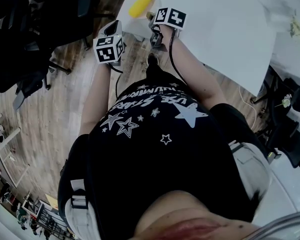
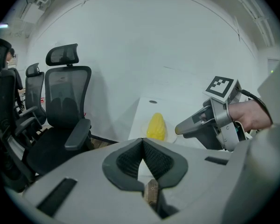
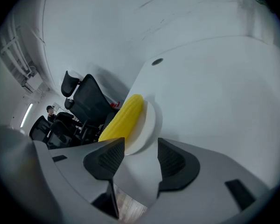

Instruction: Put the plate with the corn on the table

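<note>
While it is resting on the white table [image 3: 214,87] close to the corner, one white plate [image 3: 149,120] is carrying one yellow corn cob [image 3: 123,120], which is lying lengthwise across it.

Grippers: two, each bearing a marker cube.
- The right gripper [image 3: 135,155] is holding its fingers wide apart and pressing on nothing. The plate is sitting just beyond them at 11 o'clock, and the left pad is hiding part of its near rim.
- The left gripper [image 2: 143,146] is keeping its fingertips together and gripping nothing, with the corn showing at 12 o'clock past them.

Office chairs [image 2: 65,111]: two are showing at 9 o'clock in the left gripper view, and a third is being cut off by the frame edge.

In the head view the corn is showing at 12 o'clock, the plate beneath it is proving hard to make out, and the person's torso is filling the lower frame.
</note>
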The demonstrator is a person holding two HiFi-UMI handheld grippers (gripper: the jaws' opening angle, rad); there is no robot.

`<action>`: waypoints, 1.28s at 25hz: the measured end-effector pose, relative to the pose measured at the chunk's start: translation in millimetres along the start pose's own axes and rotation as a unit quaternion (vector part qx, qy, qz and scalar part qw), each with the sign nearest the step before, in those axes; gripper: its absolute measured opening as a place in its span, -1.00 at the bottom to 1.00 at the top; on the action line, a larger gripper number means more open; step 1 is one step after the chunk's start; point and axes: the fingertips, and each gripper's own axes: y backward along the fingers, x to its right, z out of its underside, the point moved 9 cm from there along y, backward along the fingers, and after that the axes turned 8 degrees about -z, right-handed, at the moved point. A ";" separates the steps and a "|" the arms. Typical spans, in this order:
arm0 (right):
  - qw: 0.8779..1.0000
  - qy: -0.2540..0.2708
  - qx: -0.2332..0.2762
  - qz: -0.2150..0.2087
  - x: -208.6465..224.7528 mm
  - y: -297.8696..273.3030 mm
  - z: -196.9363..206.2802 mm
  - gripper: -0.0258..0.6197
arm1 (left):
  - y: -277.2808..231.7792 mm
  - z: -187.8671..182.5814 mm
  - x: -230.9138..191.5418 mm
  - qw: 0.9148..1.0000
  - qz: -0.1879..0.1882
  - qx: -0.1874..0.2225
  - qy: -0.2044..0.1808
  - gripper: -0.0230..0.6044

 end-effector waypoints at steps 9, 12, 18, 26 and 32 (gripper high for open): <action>0.998 0.056 0.030 -0.003 -18.8 34.4 19.1 -0.45 | 38.7 9.1 5.6 1.000 0.010 0.023 0.005 -0.91; 0.996 0.078 0.046 -0.002 -26.7 48.4 28.6 -0.52 | 55.2 13.0 7.5 0.999 0.012 0.033 0.005 -0.91; 0.993 0.097 0.071 -0.001 -34.2 78.4 57.2 -0.67 | 95.9 25.8 15.7 0.998 0.020 0.052 0.003 -0.91; 0.988 0.126 0.093 0.010 -52.6 117.9 117.8 -0.83 | 154.2 56.6 20.4 0.998 0.033 0.062 0.005 -0.91; 0.985 0.125 0.115 0.025 -46.5 158.7 167.5 -0.89 | 196.4 89.9 35.3 0.997 0.062 0.056 0.000 -0.91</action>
